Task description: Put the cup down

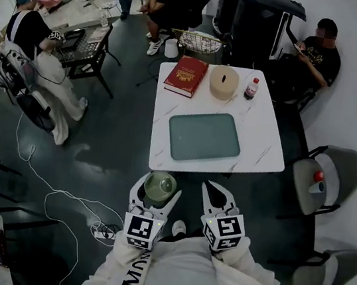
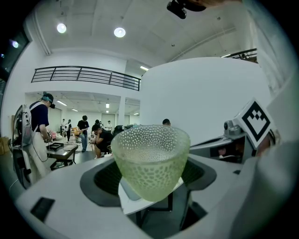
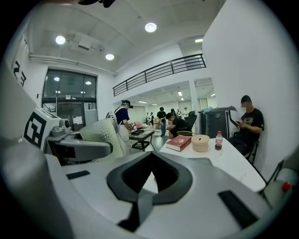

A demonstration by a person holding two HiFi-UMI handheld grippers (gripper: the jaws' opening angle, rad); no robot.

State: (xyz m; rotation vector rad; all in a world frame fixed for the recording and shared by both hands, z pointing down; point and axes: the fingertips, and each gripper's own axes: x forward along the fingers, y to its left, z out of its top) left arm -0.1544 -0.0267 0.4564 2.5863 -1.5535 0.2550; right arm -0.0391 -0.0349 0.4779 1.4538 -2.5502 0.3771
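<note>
Left claw (image 1: 159, 190) clamped on cup (image 2: 150, 158), right claw (image 1: 218, 195) closed and empty; cup looks short of desk (image 1: 260, 138) edge, so early release likely drops it.

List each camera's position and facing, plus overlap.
Head view: on the person's head, steeply down at white marbled table; left tongs, right tongs, sleeves show.
Left gripper view: on left tongs, level across room; jaws gripping pale green dimpled glass cup.
Right gripper view: on right tongs, toward table; jaws shut.
Shared: cup in all.
</note>
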